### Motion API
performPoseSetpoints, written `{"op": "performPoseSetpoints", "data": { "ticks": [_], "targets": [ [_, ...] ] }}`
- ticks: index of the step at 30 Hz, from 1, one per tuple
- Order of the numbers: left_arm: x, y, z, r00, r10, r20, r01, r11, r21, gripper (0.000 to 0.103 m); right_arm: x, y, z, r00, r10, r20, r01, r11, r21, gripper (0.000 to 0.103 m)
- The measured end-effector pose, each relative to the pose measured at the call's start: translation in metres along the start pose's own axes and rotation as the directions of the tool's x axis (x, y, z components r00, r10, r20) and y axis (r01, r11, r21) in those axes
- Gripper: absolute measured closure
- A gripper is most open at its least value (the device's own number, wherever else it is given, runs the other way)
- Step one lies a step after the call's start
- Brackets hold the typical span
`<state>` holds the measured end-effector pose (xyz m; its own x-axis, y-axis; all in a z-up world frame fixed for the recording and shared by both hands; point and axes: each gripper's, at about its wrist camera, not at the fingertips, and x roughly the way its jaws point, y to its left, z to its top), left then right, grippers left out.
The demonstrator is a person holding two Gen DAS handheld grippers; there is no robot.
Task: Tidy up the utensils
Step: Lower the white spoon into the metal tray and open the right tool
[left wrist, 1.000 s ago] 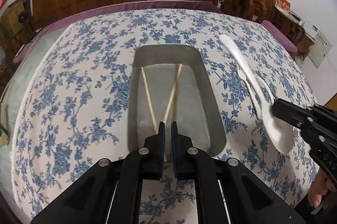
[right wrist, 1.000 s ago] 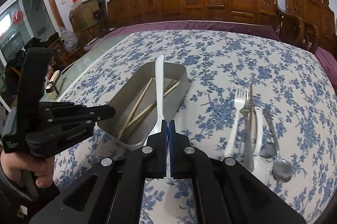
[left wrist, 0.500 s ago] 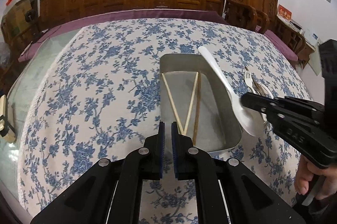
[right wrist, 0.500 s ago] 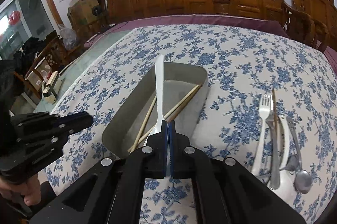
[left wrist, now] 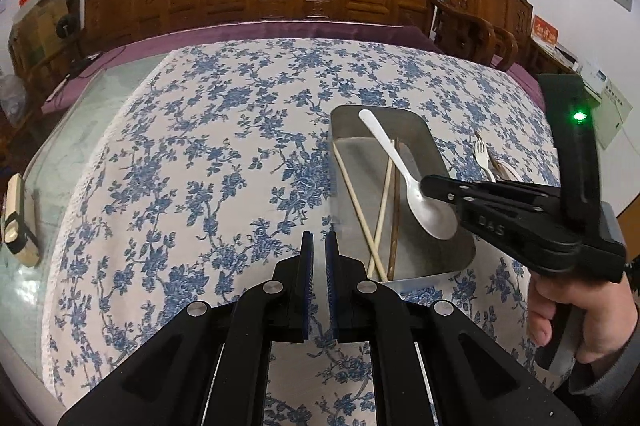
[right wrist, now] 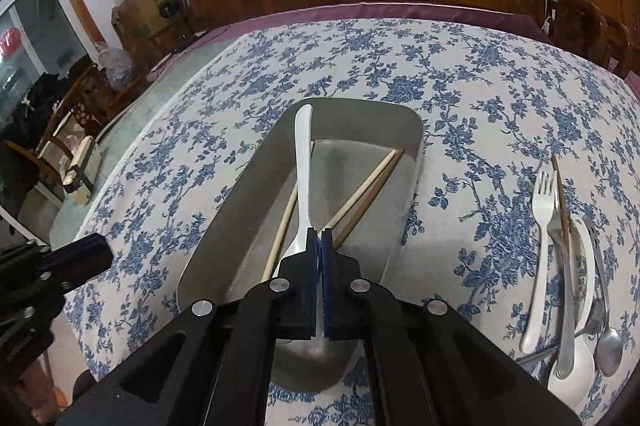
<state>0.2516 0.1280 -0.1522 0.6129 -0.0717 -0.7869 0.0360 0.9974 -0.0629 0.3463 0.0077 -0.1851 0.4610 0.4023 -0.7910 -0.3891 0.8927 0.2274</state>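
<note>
Right gripper point(right wrist: 319, 232) clamped on the white plastic spoon point(right wrist: 303, 161), held over the grey metal rectangular tray point(right wrist: 356, 107); handle points to 12 o'clock above 3 wooden chopsticks point(right wrist: 362, 191). Left gripper point(left wrist: 319, 240) empty, fingers nearly together, tray at its 2 o'clock. Advice: lower the spoon flat along the tray's length, then release. Remaining cutlery point(right wrist: 560, 254) lies at 3 o'clock.

right claw point(right wrist: 319, 238) clamps white spoon point(right wrist: 303, 161) | over tray point(right wrist: 414, 129) | chopsticks point(right wrist: 366, 187) inside
</note>
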Motion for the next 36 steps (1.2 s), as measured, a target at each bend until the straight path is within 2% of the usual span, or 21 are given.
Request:
{"op": "performPoseSetpoints", "data": {
  "ticks": [11, 24, 30, 36],
  "targets": [
    [-0.007, 0.008, 0.0, 1.0, 0.014, 0.006, -0.014, 1.0, 0.002, 0.098, 0.016, 0.007, 0.002, 1.0, 0.002, -0.022, -0.002, 1.0, 0.009, 0.1],
    [-0.006, -0.001, 0.0, 1.0, 0.015, 0.001, -0.015, 1.0, 0.012, 0.098, 0.01, 0.017, -0.004, 0.997, 0.072, -0.016, -0.072, 0.997, -0.018, 0.097],
    [-0.008, -0.01, -0.001, 1.0, 0.006, 0.005, -0.006, 1.0, 0.021, 0.098, -0.016, 0.016, -0.01, 0.995, 0.094, 0.024, -0.092, 0.993, -0.072, 0.097],
    [-0.011, -0.028, 0.001, 1.0, -0.014, 0.013, 0.013, 0.999, 0.042, 0.098, -0.067, -0.005, -0.027, 0.991, 0.088, 0.103, -0.072, 0.986, -0.151, 0.097]
  ]
}}
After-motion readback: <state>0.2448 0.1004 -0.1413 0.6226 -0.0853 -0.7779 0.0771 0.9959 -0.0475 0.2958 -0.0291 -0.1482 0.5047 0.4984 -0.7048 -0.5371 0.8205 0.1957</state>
